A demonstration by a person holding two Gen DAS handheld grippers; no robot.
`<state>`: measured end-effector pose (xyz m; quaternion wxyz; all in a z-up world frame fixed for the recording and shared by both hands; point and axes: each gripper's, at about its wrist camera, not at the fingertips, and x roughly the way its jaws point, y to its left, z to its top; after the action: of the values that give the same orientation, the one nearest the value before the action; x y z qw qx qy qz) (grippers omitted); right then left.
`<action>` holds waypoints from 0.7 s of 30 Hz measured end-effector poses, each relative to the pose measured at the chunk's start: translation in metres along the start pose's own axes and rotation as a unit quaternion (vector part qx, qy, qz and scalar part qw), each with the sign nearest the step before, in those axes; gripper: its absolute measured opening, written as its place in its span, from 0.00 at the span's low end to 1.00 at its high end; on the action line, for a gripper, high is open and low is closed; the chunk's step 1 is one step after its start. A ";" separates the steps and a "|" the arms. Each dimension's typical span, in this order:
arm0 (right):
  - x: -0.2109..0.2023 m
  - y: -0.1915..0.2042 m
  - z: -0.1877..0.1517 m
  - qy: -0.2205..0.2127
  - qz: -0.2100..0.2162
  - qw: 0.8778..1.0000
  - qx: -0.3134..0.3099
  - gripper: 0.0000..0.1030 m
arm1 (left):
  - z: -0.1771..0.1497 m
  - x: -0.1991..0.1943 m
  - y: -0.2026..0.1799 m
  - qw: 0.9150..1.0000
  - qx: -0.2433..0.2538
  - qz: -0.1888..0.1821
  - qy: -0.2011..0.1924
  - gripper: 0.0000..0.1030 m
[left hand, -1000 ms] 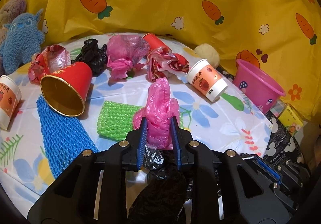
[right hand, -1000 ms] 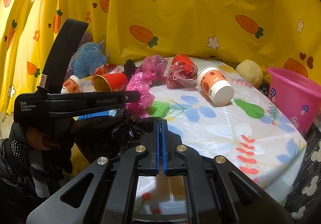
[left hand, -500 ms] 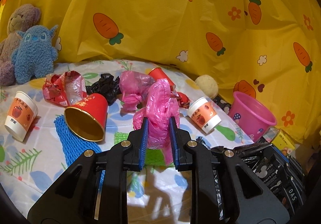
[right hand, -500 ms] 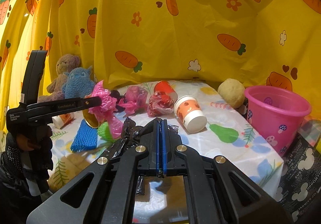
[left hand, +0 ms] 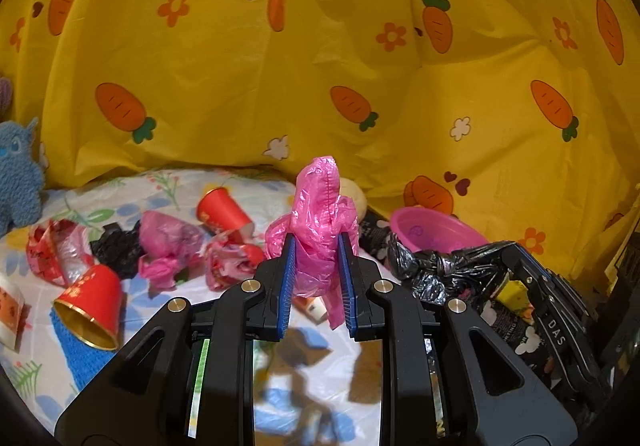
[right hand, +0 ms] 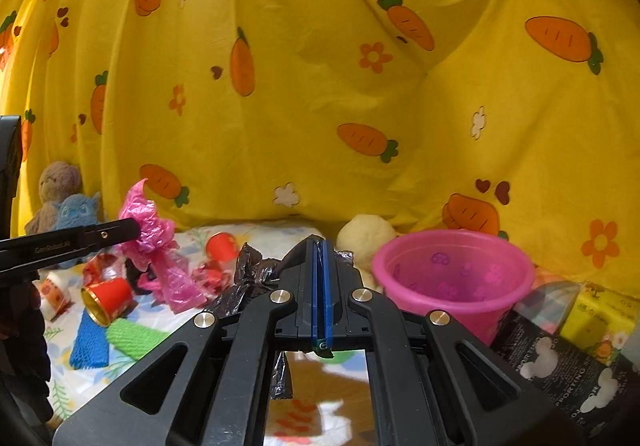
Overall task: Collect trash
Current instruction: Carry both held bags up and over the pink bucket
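Your left gripper [left hand: 317,278] is clamped on the pink plastic bag [left hand: 320,230], which is lifted clear of the tabletop [left hand: 176,186] above the litter near its far edge. Your right gripper [right hand: 320,286] is closed, apparently pinching the black trash bag [right hand: 248,278], just beside the pink bucket [right hand: 452,278].
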<state>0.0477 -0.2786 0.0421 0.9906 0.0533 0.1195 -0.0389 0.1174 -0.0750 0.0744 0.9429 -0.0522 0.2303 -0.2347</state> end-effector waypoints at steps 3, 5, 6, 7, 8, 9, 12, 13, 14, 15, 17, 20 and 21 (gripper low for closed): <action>0.010 -0.024 0.015 -0.016 -0.049 0.999 0.009 0.03 | 0.014 0.024 -0.027 0.999 0.018 -0.028 -0.001 0.19; 0.017 -0.038 0.022 -0.025 -0.079 0.997 0.011 0.03 | 0.019 0.043 -0.044 0.998 0.029 -0.048 0.001 0.19; 0.022 -0.044 0.025 -0.030 -0.095 0.995 0.011 0.03 | 0.021 0.054 -0.053 0.998 0.034 -0.056 0.003 0.19; 0.027 -0.052 0.029 -0.033 -0.112 0.993 0.011 0.03 | 0.024 0.065 -0.061 0.997 0.039 -0.064 0.006 0.19; 0.033 -0.058 0.032 -0.035 -0.125 0.991 0.013 0.03 | 0.026 0.076 -0.069 0.996 0.043 -0.072 0.006 0.19; 0.038 -0.066 0.035 -0.037 -0.136 0.990 0.018 0.03 | 0.028 0.087 -0.076 0.996 0.046 -0.082 0.006 0.19; 0.053 -0.087 0.042 -0.041 -0.173 0.984 0.026 0.03 | 0.034 0.118 -0.093 0.994 0.048 -0.103 0.003 0.19; 0.057 -0.093 0.044 -0.042 -0.184 0.982 0.028 0.03 | 0.036 0.128 -0.098 0.993 0.046 -0.108 0.004 0.19; 0.061 -0.099 0.045 -0.042 -0.194 0.980 0.029 0.03 | 0.037 0.138 -0.102 0.992 0.043 -0.115 0.005 0.19; 0.066 -0.105 0.045 -0.041 -0.206 0.977 0.029 0.03 | 0.038 0.148 -0.105 0.992 0.038 -0.121 0.005 0.19; 0.074 -0.114 0.044 -0.037 -0.221 0.974 0.027 0.03 | 0.038 0.166 -0.112 0.991 0.037 -0.126 0.004 0.20; 0.087 -0.125 0.040 -0.023 -0.238 0.971 0.023 0.03 | 0.034 0.190 -0.123 0.990 0.040 -0.133 0.014 0.20; 0.090 -0.128 0.037 -0.018 -0.242 0.970 0.021 0.03 | 0.031 0.199 -0.127 0.989 0.040 -0.138 0.021 0.20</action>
<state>0.1321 -0.4157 0.0440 0.9524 0.0433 0.1102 -0.2811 0.2343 -0.2800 0.0471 0.8979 -0.0403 0.2311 -0.3726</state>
